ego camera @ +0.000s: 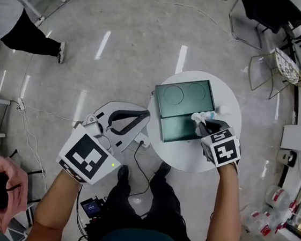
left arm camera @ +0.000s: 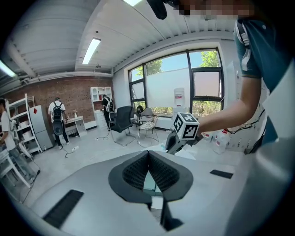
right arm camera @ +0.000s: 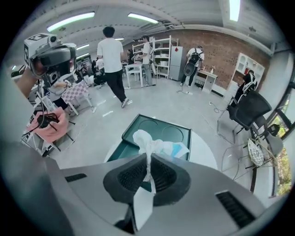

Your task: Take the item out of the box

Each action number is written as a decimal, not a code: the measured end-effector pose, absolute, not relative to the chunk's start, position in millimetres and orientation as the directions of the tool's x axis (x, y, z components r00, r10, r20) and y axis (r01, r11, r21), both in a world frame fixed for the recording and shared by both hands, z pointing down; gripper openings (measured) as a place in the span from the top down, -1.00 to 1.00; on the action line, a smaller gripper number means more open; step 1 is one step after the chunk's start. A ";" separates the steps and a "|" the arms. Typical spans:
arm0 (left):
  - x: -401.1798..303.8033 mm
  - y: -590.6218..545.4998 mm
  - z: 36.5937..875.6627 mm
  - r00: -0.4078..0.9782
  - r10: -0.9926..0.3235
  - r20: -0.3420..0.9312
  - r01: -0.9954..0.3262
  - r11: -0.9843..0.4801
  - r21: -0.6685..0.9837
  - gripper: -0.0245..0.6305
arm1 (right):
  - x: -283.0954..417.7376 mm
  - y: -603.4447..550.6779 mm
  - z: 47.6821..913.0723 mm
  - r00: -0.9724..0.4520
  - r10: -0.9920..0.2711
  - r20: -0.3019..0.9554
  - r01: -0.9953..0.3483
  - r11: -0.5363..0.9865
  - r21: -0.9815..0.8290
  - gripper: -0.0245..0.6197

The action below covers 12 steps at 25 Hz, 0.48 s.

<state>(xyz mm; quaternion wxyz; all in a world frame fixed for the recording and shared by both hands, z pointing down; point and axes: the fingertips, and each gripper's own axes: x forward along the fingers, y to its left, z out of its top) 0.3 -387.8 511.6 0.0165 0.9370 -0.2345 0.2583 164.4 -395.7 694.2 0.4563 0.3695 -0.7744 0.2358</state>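
White crumpled item [ego camera: 201, 116], pinched by the right gripper [ego camera: 203, 124], hangs over the green box [ego camera: 183, 96] on the round table [ego camera: 228, 107]; left gripper [left arm camera: 148, 155], jaws pressed together, hovers beyond its left edge over grey floor [ego camera: 121, 49].

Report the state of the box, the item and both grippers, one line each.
box: open, lid laid flat back, on the round table.
item: clear of the box, pinched in the right gripper.
right gripper: shut on the item.
left gripper: shut, nothing between its jaws.
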 end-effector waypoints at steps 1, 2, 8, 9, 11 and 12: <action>1.6 -382.0 497.5 0.757 -0.436 0.486 -0.446 -0.889 -0.102 0.87 | 166.1 -390.5 677.5 -0.317 -0.377 0.870 -0.794 0.607 -0.026 0.77; 4.2 -374.6 482.9 0.758 -0.440 0.481 -0.445 -0.888 -0.112 0.87 | 169.1 -383.9 660.4 -0.324 -0.397 0.859 -0.800 0.599 -0.025 0.77; -3.5 -348.9 413.7 0.774 -0.456 0.439 -0.437 -0.887 -0.151 0.87 | 167.2 -360.7 571.5 -0.343 -0.506 0.791 -0.836 0.549 -0.012 0.77; -5.7 -343.1 404.0 0.777 -0.457 0.433 -0.434 -0.887 -0.158 0.87 | 166.1 -355.4 557.6 -0.345 -0.523 0.779 -0.840 0.543 -0.007 0.77; -6.9 -329.2 385.3 0.783 -0.460 0.418 -0.429 -0.887 -0.172 0.87 | 166.1 -342.5 530.5 -0.348 -0.557 0.754 -0.848 0.530 0.000 0.77; -7.1 -323.5 376.5 0.786 -0.461 0.411 -0.427 -0.886 -0.178 0.87 | 166.3 -337.2 517.7 -0.349 -0.572 0.742 -0.852 0.524 0.004 0.77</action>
